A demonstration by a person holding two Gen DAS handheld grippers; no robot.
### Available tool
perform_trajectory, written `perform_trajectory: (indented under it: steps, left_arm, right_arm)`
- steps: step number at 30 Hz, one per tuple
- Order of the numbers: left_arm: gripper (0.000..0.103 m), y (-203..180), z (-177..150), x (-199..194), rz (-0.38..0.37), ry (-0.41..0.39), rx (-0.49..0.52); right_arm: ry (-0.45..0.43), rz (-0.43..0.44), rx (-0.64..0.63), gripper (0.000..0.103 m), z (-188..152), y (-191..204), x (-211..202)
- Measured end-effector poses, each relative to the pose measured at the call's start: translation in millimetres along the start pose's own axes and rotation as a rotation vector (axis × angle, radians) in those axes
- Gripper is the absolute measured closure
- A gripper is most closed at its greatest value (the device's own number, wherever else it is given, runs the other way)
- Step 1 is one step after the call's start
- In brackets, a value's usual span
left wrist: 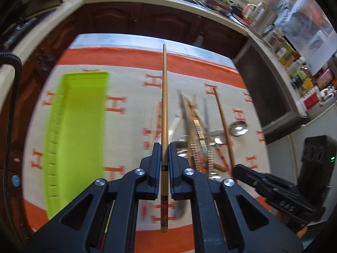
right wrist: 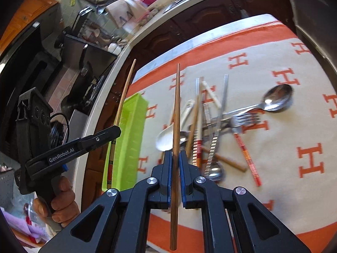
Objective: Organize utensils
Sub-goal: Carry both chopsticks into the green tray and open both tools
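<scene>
Left tongs (left wrist: 164,147) are closed narrow on a decorated bamboo chopstick (left wrist: 164,97), tip pointing to 12 o'clock above the table (left wrist: 130,80); right tongs (right wrist: 175,156) are clamped on a plain wooden chopstick (right wrist: 175,113), likewise aimed at 12 o'clock. The green utensil tray (left wrist: 82,126) lies at 9 o'clock in the left wrist view; the utensil pile (right wrist: 210,126) of spoons, a fork (right wrist: 245,119) and chopsticks lies on the H-patterned cloth (right wrist: 284,147) at 1 o'clock in the right wrist view, a steel spoon (right wrist: 278,97) at its far edge.
</scene>
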State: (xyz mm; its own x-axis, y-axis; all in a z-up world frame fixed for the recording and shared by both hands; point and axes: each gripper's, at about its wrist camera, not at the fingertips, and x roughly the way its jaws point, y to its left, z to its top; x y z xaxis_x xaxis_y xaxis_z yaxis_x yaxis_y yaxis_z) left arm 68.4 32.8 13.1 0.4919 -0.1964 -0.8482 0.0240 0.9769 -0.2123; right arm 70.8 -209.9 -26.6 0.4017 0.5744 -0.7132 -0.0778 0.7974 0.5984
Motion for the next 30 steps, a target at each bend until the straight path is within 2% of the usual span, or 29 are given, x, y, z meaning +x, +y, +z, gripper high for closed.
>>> perform_trajectory:
  steps: [3,9,15,20,22,24,27,30]
  left_arm:
    - [0.098,30.0,-8.2,-16.4,0.093,-0.056,-0.007]
    - [0.098,90.1,-19.0,-25.1,0.165,-0.083,-0.054]
    - [0.098,136.1,-29.0,-0.1,0.144,-0.025,-0.099]
    - [0.098,151.4,-39.3,20.5,0.109,0.024,-0.105]
    - [0.098,153.6,-42.8,28.6,0.091,0.049,-0.103]
    - [0.098,155.9,-44.9,34.0,0.08,0.061,-0.105]
    - [0.098,158.4,-47.4,36.6,0.074,0.064,-0.104]
    - [0.098,159.7,-47.7,36.4,0.074,0.062,-0.111]
  right_arm:
    - [0.026,0.016,-0.048,0.097,-5.1,37.1,15.2]
    - [0.087,0.052,-0.114,0.097,-13.5,111.7,57.1]
    - [0.117,0.065,-0.113,0.097,-7.5,163.7,106.3]
    - [0.146,0.025,-0.083,0.096,0.2,173.7,151.8]
    - [0.187,0.022,-0.051,0.096,1.4,173.0,168.2]
    - [0.201,-0.005,-0.043,0.091,1.9,165.0,179.0]
    - [0.178,-0.058,-0.052,0.081,1.7,159.6,182.3]
    - [0.154,-0.118,-0.079,0.081,2.3,156.6,180.7]
